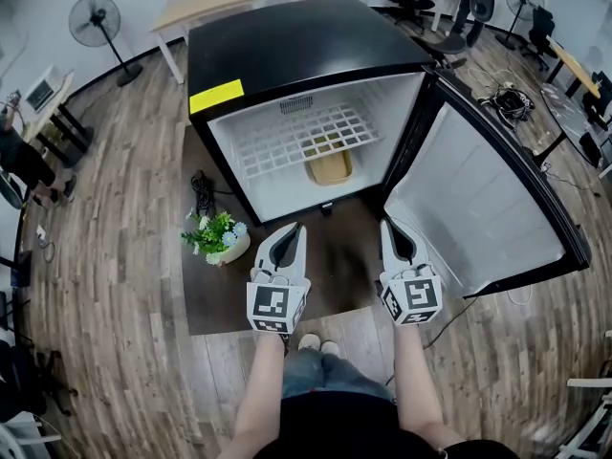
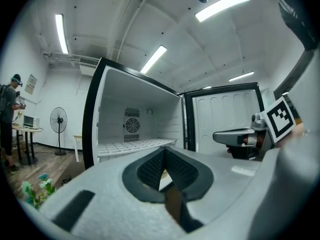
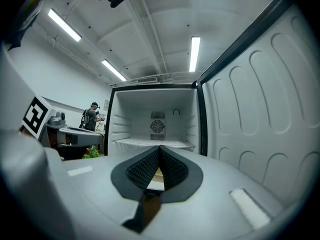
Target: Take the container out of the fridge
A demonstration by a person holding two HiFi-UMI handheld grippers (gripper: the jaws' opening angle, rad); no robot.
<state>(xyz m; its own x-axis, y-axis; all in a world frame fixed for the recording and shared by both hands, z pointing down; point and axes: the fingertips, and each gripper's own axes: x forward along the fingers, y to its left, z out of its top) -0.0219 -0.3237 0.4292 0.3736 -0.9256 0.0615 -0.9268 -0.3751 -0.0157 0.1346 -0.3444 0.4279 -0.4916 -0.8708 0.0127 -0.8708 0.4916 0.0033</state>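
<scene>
**Facing the open fridge with 2 empty grippers, container still inside**

The fridge (image 1: 306, 55) stands with its door (image 1: 478, 208) swung wide to its right. The container (image 1: 329, 167) sits on the fridge floor, under the white wire shelf (image 1: 296, 137) and towards the middle of the compartment. It is seen only through the shelf grid from above.

The left gripper (image 1: 290, 229) and right gripper (image 1: 390, 228) hover side by side just in front of the fridge opening, both pointed into it. Neither is inside yet. In each gripper view the ribbed pads meet at their tips, so both pairs of jaws are closed and have hold of nothing.

The container looks like a shallow tan tub with rounded corners. I judge it to be stiff-walled plastic or similar, and light unless filled. Whether it has a lid or contents cannot be made out. Its smooth walls may be slippery if cold and damp.

The best hold is probably the front rim, the edge nearest the fridge opening, with 1 jaw inside the wall and 1 outside. Failing that, 2 grippers could take opposite sides. The shelf sits close above it, so headroom looks tight. It would be safer to draw it forward along the fridge floor before lifting, kept level in case something is in it.

A potted plant (image 1: 218, 235) sits on the floor left of the fridge, clear of the way out.
</scene>
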